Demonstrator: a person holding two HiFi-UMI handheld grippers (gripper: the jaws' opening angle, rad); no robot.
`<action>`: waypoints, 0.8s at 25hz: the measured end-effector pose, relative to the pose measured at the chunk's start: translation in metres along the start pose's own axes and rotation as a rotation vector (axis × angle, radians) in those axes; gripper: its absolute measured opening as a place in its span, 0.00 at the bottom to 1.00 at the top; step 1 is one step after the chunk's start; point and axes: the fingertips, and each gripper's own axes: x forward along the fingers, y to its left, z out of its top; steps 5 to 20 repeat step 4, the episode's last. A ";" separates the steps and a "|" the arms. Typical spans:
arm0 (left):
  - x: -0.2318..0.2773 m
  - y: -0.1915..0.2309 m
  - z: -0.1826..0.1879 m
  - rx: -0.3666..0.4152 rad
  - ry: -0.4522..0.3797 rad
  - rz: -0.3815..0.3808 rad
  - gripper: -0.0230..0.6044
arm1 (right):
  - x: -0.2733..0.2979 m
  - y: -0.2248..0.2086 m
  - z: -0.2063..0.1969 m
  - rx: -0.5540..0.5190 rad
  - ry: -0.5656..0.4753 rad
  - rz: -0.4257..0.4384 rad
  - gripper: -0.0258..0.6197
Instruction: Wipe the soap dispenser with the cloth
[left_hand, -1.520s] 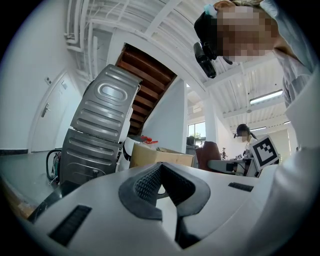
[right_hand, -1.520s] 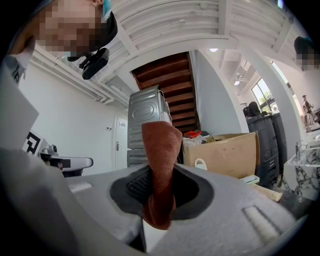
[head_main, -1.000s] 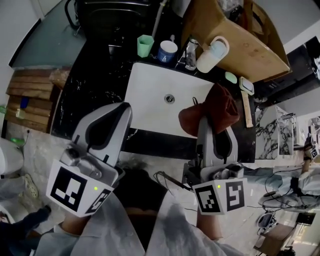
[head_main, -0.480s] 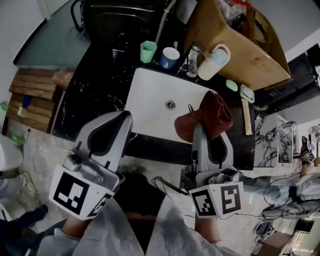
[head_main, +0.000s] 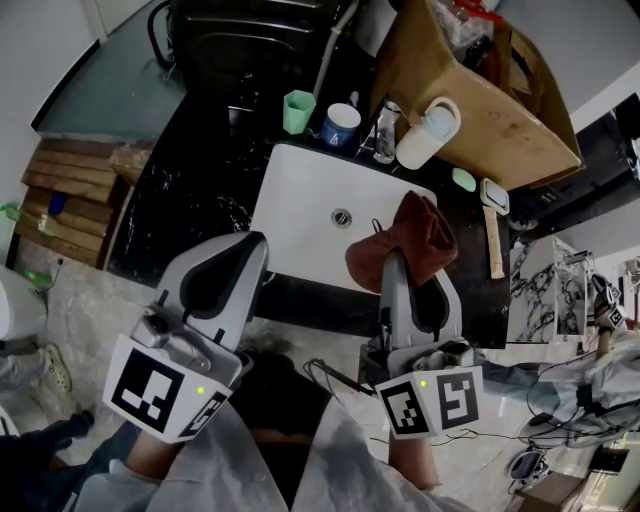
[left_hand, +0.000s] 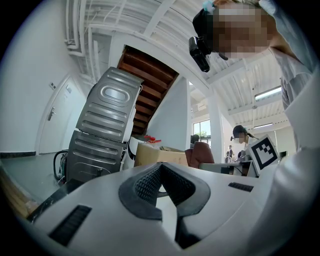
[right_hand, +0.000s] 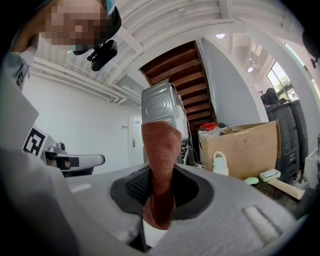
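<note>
The white soap dispenser (head_main: 425, 133) stands behind the white sink (head_main: 300, 200), against a cardboard box (head_main: 480, 80); the right gripper view shows the dispenser (right_hand: 219, 164) some way ahead. My right gripper (head_main: 398, 262) is shut on a reddish-brown cloth (head_main: 405, 240), which bunches over the sink's front right corner, well short of the dispenser. In the right gripper view the cloth (right_hand: 161, 150) stands up from between the jaws of the right gripper (right_hand: 159, 192). My left gripper (head_main: 243, 248) hangs at the sink's front left, shut and holding nothing; its own view shows the left gripper (left_hand: 160, 172) with pads meeting.
A green cup (head_main: 297, 110), a blue-and-white cup (head_main: 341, 123) and a faucet (head_main: 385, 128) line the sink's back edge. A green soap bar (head_main: 462, 180), a soap dish (head_main: 494, 197) and a wooden stick (head_main: 496, 245) lie on the dark counter at right. A washing machine (right_hand: 162, 112) stands behind.
My right gripper has shifted a little left with the cloth, further over the sink's corner. The left gripper has barely moved.
</note>
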 end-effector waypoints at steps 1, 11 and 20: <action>0.000 -0.001 0.000 0.001 0.001 -0.001 0.04 | 0.000 0.000 0.000 0.001 0.001 0.001 0.16; 0.000 -0.003 0.000 0.002 0.003 -0.002 0.04 | -0.001 0.000 -0.001 0.003 0.006 0.005 0.16; 0.000 -0.003 0.000 0.002 0.003 -0.002 0.04 | -0.001 0.000 -0.001 0.003 0.006 0.005 0.16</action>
